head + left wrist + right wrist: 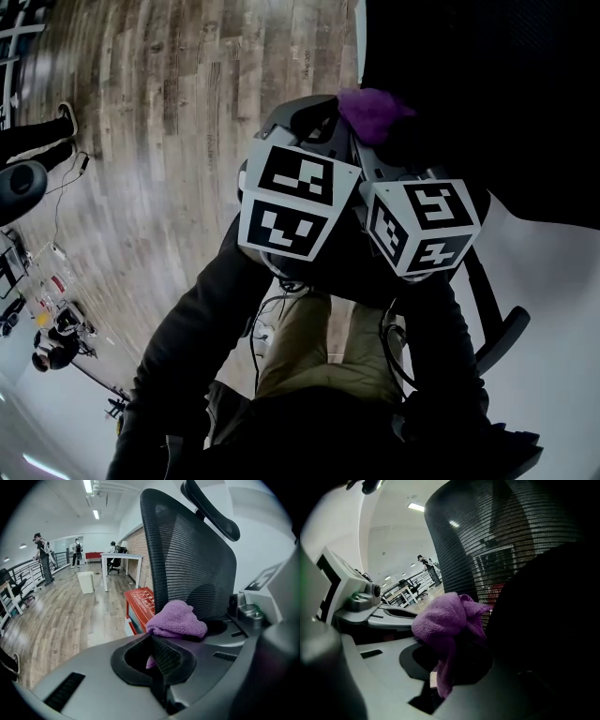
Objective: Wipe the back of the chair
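The left hand-held gripper [157, 654] has its jaws pressed together on a fold of the purple terry cloth [176, 619]. A sliver of purple shows between the black jaw pads, and the rest of the cloth is bunched above the jaw tips.

The right hand-held gripper [446, 663] is also closed on the cloth. In the right gripper view a strip of the fabric hangs down between its jaws, and the bulk sits on top.

The two grippers are held side by side, with their marker cubes nearly touching in the head view. The cloth is at their shared front end.

The black mesh chair back [197, 559] stands upright directly beyond the cloth, with the curved black headrest [211, 508] above it. The cloth is at the lower part of the mesh, just beside its surface. No view confirms contact.

The chair stands on a grey-brown wood-plank floor [187, 141]. Behind the chair, in the left gripper view:
- a red cabinet [140, 599], close to the chair;
- a white bin [86, 581];
- a white worktop [119, 557];
- several people standing in the distance.
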Action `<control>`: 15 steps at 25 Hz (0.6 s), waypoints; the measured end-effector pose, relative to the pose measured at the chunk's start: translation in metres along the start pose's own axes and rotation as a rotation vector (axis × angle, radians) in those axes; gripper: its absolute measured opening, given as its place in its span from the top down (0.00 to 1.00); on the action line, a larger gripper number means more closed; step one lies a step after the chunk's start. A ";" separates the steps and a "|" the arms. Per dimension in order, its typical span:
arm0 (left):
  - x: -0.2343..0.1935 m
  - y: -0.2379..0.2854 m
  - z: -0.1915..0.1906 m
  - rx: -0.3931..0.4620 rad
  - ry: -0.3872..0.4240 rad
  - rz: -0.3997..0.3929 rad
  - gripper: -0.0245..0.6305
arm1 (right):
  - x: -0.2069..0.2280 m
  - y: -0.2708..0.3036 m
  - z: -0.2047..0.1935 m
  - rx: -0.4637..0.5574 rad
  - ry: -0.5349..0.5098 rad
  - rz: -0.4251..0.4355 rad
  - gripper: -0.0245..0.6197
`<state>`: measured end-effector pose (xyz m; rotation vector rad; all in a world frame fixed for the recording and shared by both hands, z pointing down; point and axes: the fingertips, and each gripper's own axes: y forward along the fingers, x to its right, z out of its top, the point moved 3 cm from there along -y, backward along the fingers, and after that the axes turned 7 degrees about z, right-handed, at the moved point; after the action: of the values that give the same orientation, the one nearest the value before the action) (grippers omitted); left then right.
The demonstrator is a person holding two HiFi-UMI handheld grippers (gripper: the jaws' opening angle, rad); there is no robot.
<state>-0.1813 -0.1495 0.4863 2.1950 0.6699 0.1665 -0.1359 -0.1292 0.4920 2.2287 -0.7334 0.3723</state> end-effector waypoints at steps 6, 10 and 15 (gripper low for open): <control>0.021 0.005 -0.001 0.026 0.009 -0.009 0.95 | 0.017 -0.014 -0.006 0.026 0.019 -0.016 0.87; 0.042 0.007 0.002 0.046 0.013 -0.024 0.95 | 0.028 -0.031 -0.010 0.044 0.032 -0.033 0.88; 0.063 0.010 0.006 0.058 0.034 -0.045 0.95 | 0.041 -0.048 -0.013 0.060 0.059 -0.055 0.87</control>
<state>-0.1217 -0.1269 0.4835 2.2350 0.7518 0.1631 -0.0749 -0.1090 0.4928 2.2787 -0.6361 0.4362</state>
